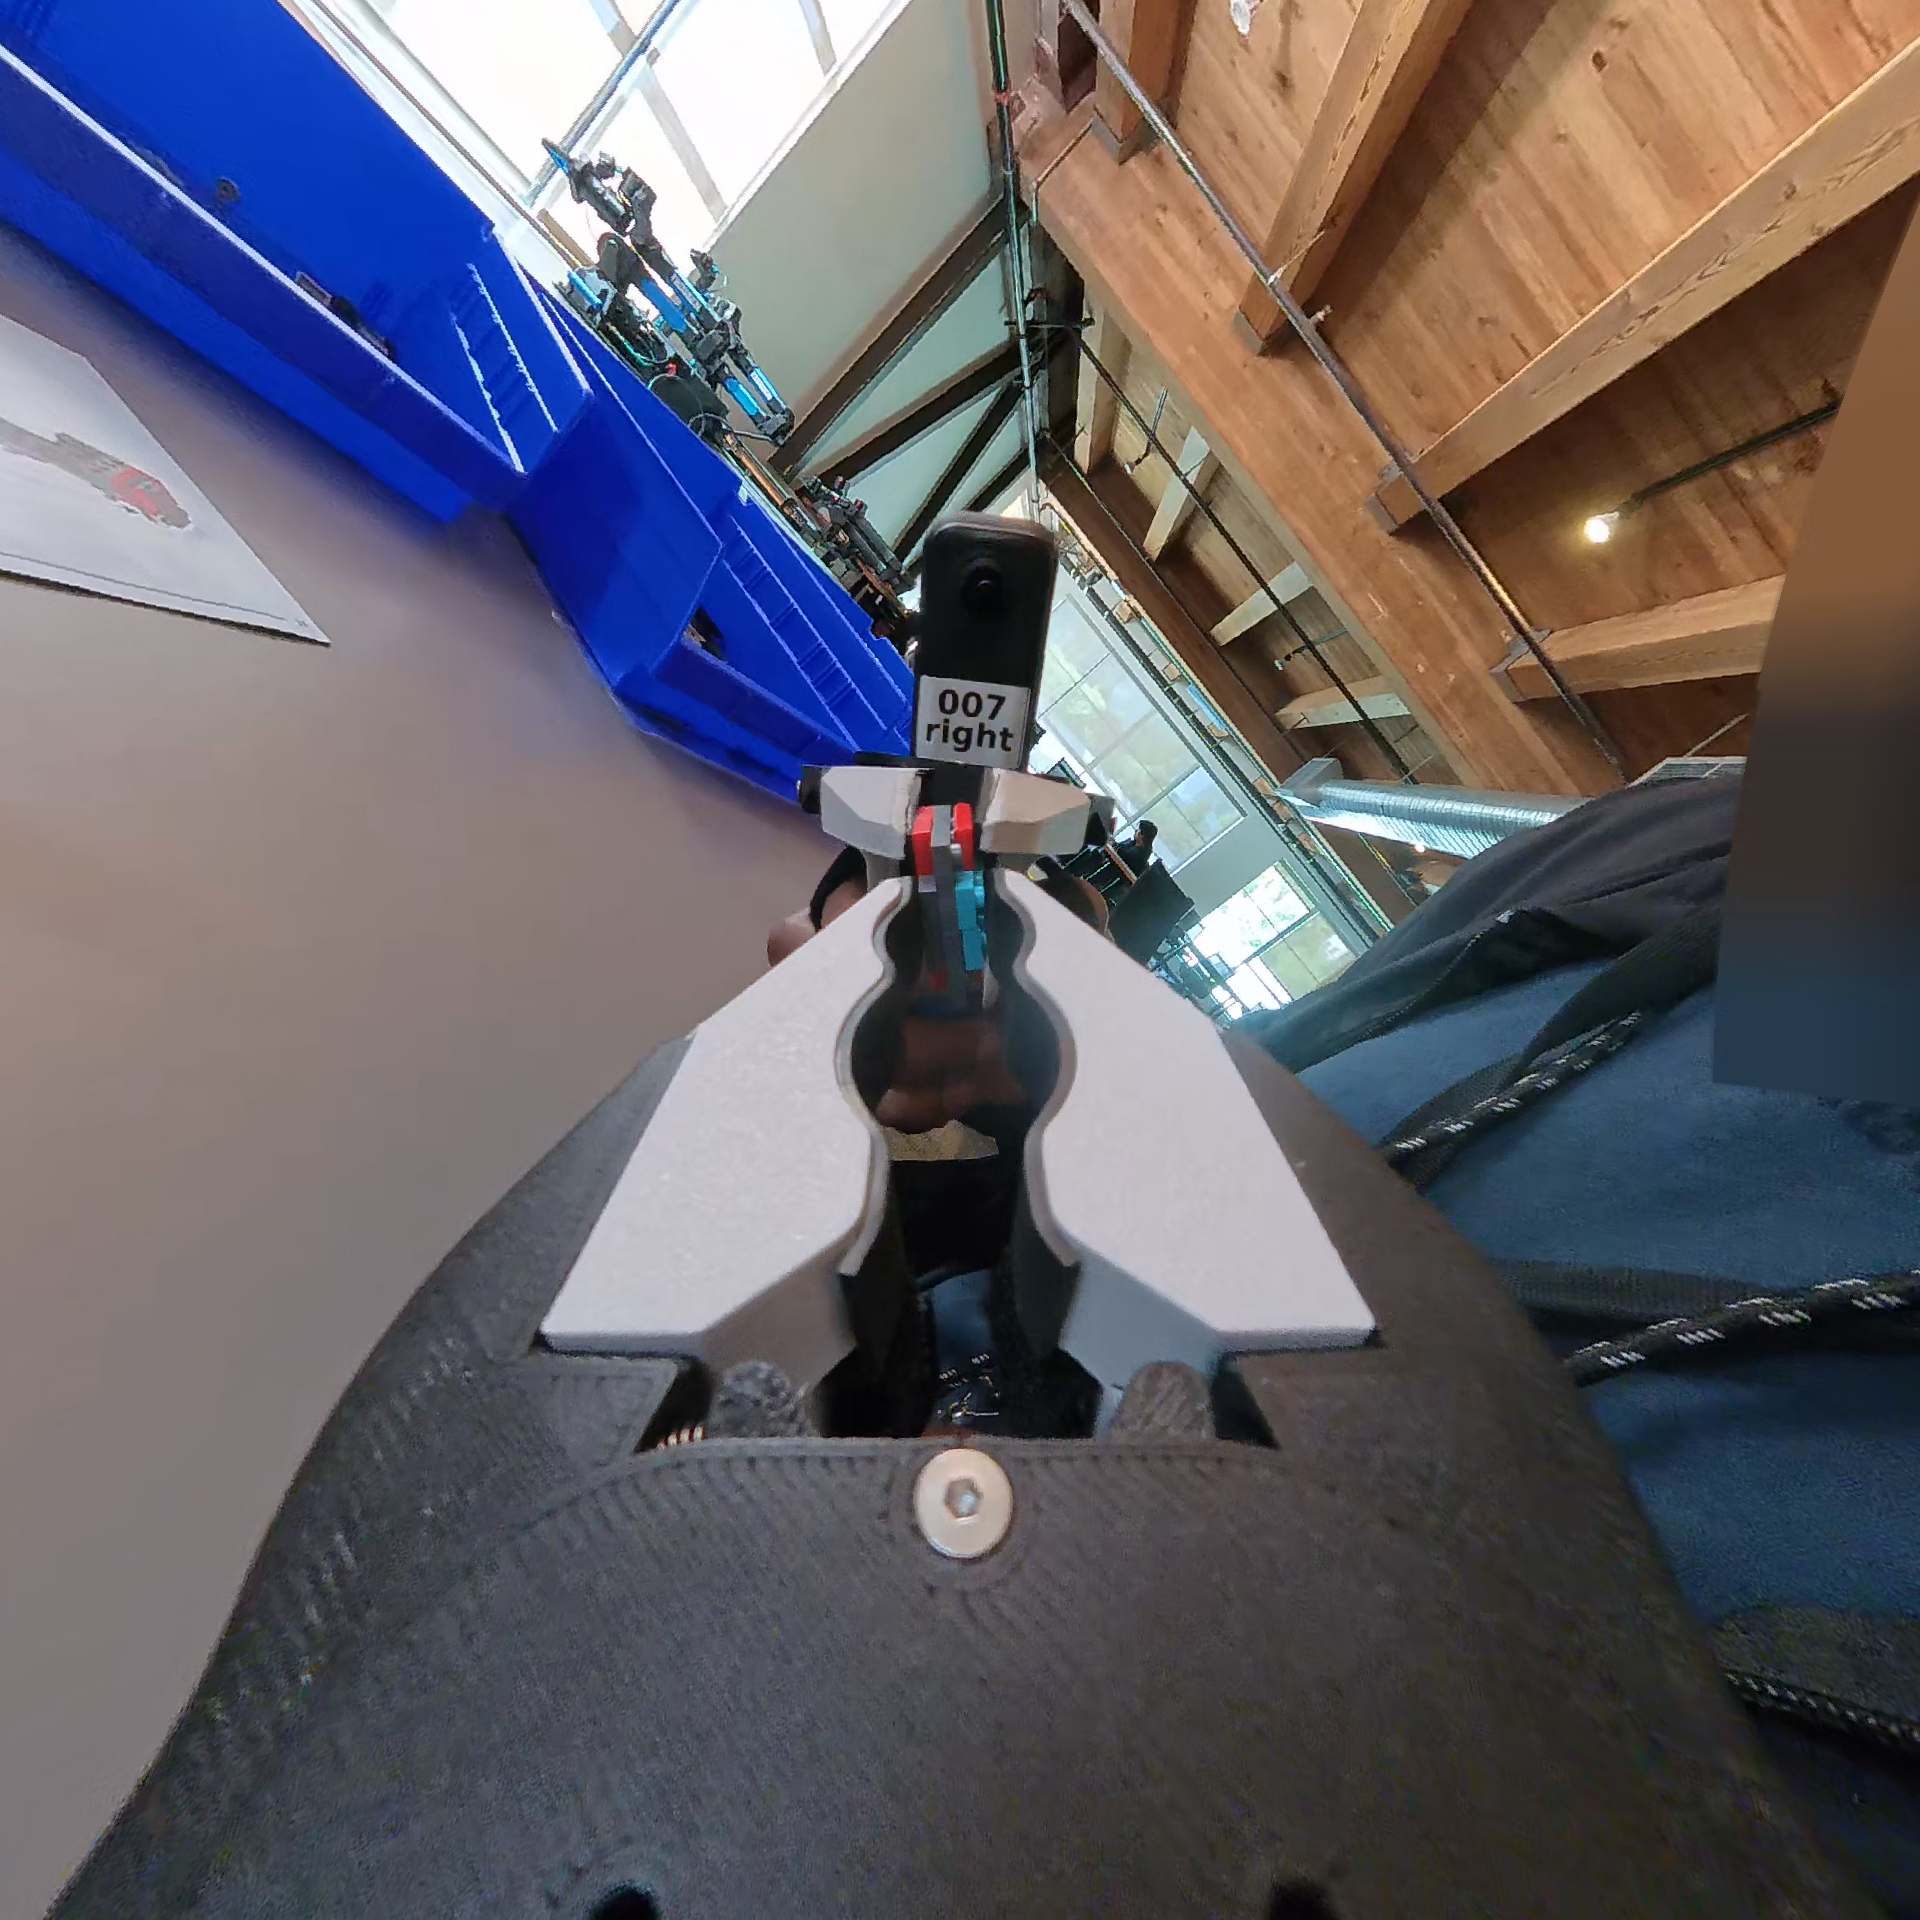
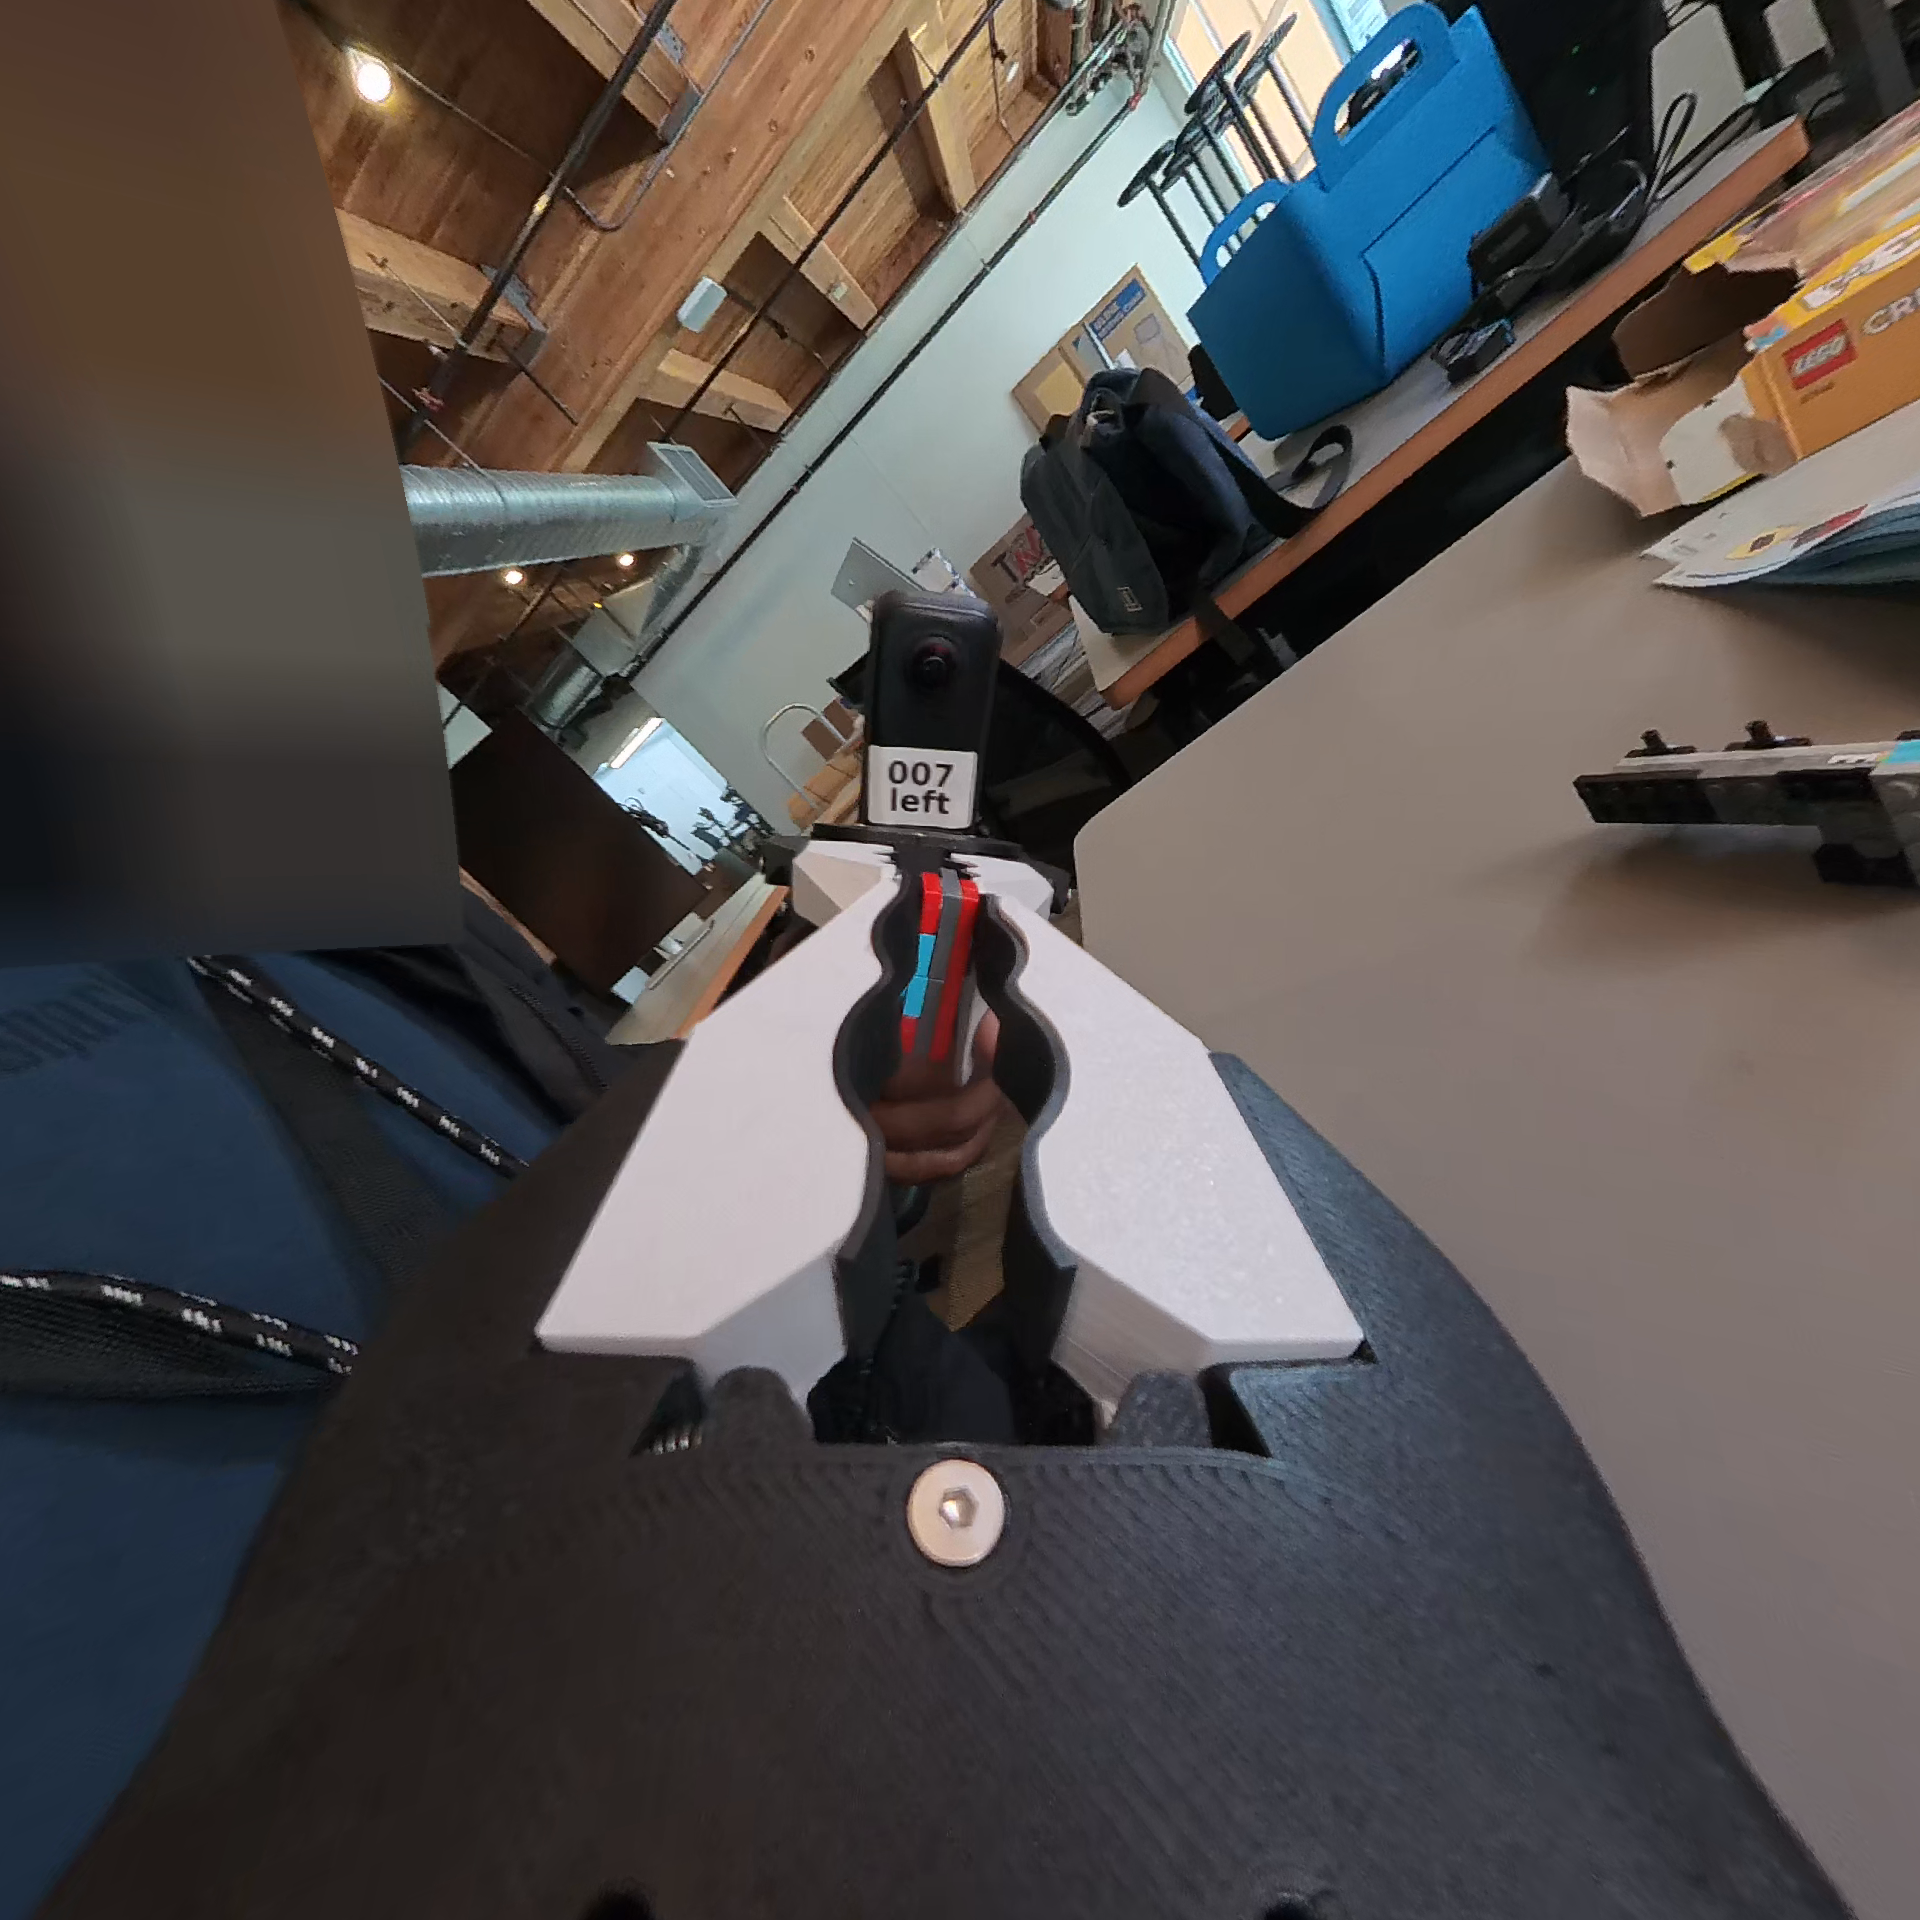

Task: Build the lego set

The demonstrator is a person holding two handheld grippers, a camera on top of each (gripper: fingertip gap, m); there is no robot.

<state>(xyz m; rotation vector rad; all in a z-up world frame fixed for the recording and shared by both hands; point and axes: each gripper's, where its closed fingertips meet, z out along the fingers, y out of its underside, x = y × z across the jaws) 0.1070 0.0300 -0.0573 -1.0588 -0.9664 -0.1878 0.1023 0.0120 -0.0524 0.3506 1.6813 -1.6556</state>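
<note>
Left wrist view: left gripper [image 1: 951,894] points up and away from the grey table [image 1: 364,935], its white fingers [image 1: 748,1122] closed in on a small lego sub-assembly [image 1: 954,914] of red, grey and light-blue pieces, clamped at the tips. Right gripper [image 1: 948,821] faces it head-on from just beyond the sub-assembly, its white fingers pinching the same piece from the far end; its black camera [image 1: 987,603] with a white label stands right above the sub-assembly. Blue bins [image 1: 623,499] sit on the table left of the sub-assembly, a printed instruction sheet [image 1: 114,509] farther left at the frame edge. A person's dark blue jacket [image 1: 1558,1143] with a lanyard fills the area right of the sub-assembly. Right wrist view: right gripper [image 2: 951,899] is closed on the lego sub-assembly [image 2: 945,966], seen here as a narrow stack of red, grey and blue plates running down between its fingers [image 2: 1143,1143]. Left gripper [image 2: 914,868] meets it tip to tip just behind the sub-assembly, camera [image 2: 930,665] upright above. A hand [image 2: 935,1117] shows below the sub-assembly, through the gap between the fingers. On the table [image 2: 1403,1039], well right of the sub-assembly, lies a long black and grey lego build [image 2: 1745,795] with a light-blue end. Farther right and above it are a yellow lego box [image 2: 1829,364], torn cardboard [image 2: 1662,436] and instruction booklets [image 2: 1808,545].
</note>
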